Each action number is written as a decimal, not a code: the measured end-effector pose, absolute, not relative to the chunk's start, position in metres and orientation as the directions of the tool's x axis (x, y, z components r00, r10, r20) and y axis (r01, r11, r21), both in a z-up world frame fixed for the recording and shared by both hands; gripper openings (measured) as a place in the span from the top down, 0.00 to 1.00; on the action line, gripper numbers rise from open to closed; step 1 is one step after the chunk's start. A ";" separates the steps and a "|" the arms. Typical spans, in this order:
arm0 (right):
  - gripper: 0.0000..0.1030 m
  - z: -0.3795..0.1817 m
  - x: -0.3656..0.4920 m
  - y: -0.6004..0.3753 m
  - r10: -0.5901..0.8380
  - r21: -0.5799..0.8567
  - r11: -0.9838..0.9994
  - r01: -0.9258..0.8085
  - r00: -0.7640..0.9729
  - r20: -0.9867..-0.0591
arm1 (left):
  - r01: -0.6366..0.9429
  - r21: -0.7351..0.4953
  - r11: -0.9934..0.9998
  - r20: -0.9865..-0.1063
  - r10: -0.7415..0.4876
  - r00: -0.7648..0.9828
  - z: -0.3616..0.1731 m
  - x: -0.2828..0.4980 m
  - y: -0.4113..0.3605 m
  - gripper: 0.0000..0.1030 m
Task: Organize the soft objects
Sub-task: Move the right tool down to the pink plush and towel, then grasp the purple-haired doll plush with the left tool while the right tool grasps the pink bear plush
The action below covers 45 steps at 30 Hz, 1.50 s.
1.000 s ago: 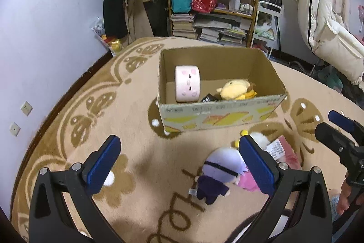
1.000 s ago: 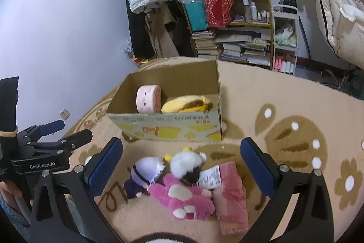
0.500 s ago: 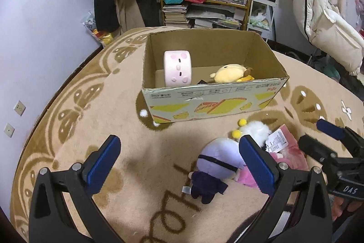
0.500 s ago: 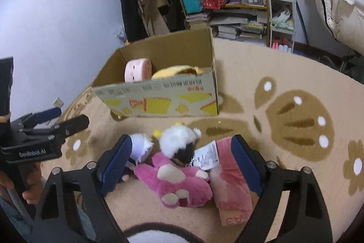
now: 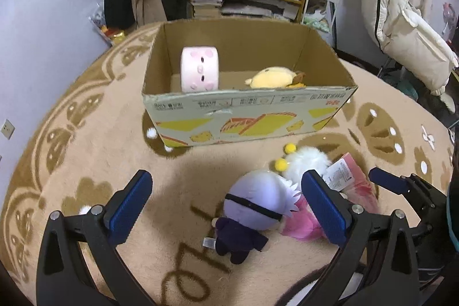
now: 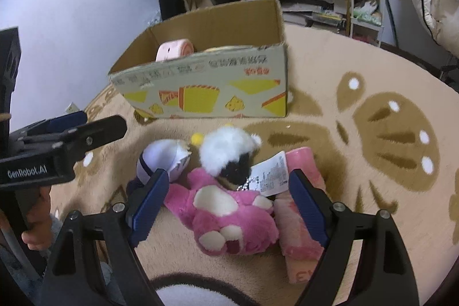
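- Cardboard box [image 5: 249, 116] already holds a pink roll cushion [image 5: 200, 72] and a yellow plush [image 5: 271, 77]; four soft things lie on the rug [image 5: 86, 151] just before it.
- Right gripper [image 6: 226, 205] has dropped closer over the last second, jaws wide and empty, straddling the pink bear plush [image 6: 229, 217] (likely the next pick).
- Left gripper [image 5: 226, 211] has also advanced, wide and empty, near the purple-haired doll [image 5: 255, 208].
- White fluffy plush [image 6: 226, 151] and pink rolled towel [image 6: 301, 220] wait beside them.
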State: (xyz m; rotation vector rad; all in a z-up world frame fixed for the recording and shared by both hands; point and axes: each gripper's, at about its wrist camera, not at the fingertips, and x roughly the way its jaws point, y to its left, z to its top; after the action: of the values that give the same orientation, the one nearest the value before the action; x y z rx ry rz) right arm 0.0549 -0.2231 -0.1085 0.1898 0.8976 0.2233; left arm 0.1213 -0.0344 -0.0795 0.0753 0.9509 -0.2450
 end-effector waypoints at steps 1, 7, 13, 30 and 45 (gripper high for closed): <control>0.13 -0.109 0.056 -0.223 0.275 0.257 0.959 -0.117 0.600 -0.751 | 0.241 -0.047 0.969 -0.815 -0.177 0.553 -0.080 0.122 -0.035 0.00; 0.13 -0.115 0.059 -0.230 0.298 0.297 0.950 -0.100 0.582 -0.757 | 0.231 -0.072 0.970 -0.813 -0.192 0.550 -0.081 0.124 -0.031 0.00; 0.13 -0.118 0.060 -0.229 0.297 0.295 0.950 -0.099 0.571 -0.765 | 0.229 -0.088 0.969 -0.819 -0.201 0.538 -0.084 0.128 -0.031 0.00; 0.13 -0.147 0.071 -0.206 0.325 0.297 0.945 -0.136 0.482 -0.813 | 0.263 -0.118 0.958 -0.869 -0.228 0.440 -0.117 0.138 -0.054 0.00; 0.09 -0.159 0.080 -0.201 0.344 0.316 0.939 -0.139 0.453 -0.822 | 0.291 -0.053 0.955 -0.894 -0.175 0.413 -0.135 0.137 -0.069 0.00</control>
State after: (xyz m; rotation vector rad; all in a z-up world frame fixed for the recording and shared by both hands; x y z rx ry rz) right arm 0.0803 -0.2005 -0.1588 0.2146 1.0612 0.3012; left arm 0.1371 -0.0693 -0.1346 0.1170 1.1073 -0.2942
